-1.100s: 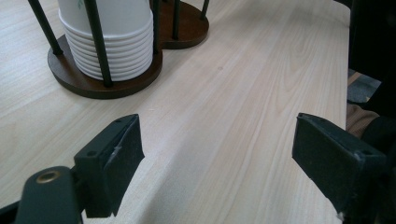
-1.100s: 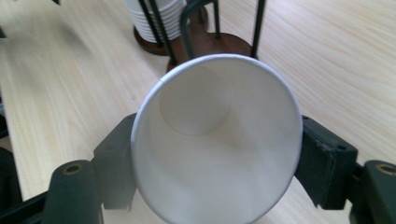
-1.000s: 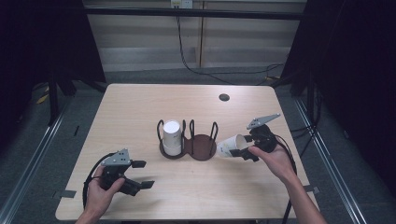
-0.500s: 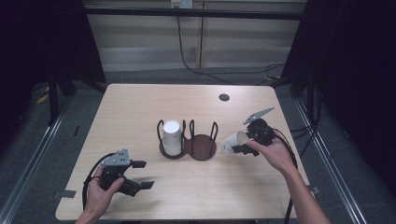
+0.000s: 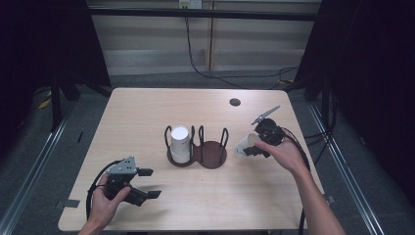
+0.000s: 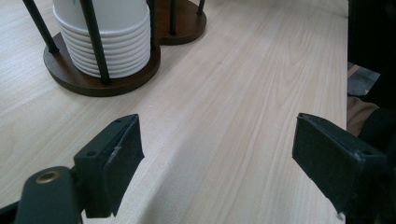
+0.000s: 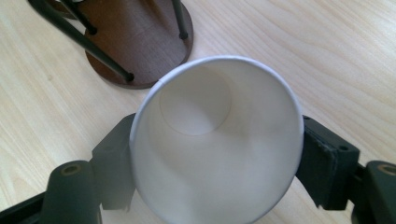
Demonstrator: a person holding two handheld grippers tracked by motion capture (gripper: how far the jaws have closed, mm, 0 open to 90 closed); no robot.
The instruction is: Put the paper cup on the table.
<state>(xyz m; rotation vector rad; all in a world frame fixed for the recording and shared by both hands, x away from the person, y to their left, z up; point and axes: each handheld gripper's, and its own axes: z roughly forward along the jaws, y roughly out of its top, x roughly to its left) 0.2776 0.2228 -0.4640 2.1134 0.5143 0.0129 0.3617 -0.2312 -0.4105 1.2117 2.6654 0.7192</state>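
My right gripper (image 5: 252,145) is shut on a white paper cup (image 5: 241,146), held on its side just right of the holder. In the right gripper view the cup (image 7: 196,107) has its open mouth toward the camera, with my right gripper (image 7: 219,158) pressing a pad on each side. The dark wooden two-well holder (image 5: 213,155) stands mid-table with black wire posts. Its left well holds a stack of white cups (image 5: 179,144) and its right well (image 7: 135,42) is bare. My left gripper (image 5: 150,183) rests open near the front left, and its jaws (image 6: 215,163) hold nothing.
A small dark round disc (image 5: 235,102) lies near the table's far right edge. The cup stack (image 6: 105,42) and holder base (image 6: 88,86) sit ahead of the left jaws. Cables trail from both grippers. Dark floor and rails flank the table.
The right hand has shifted slightly away from the person and to the left with the cup still in its jaws. The left hand has stayed where it was.
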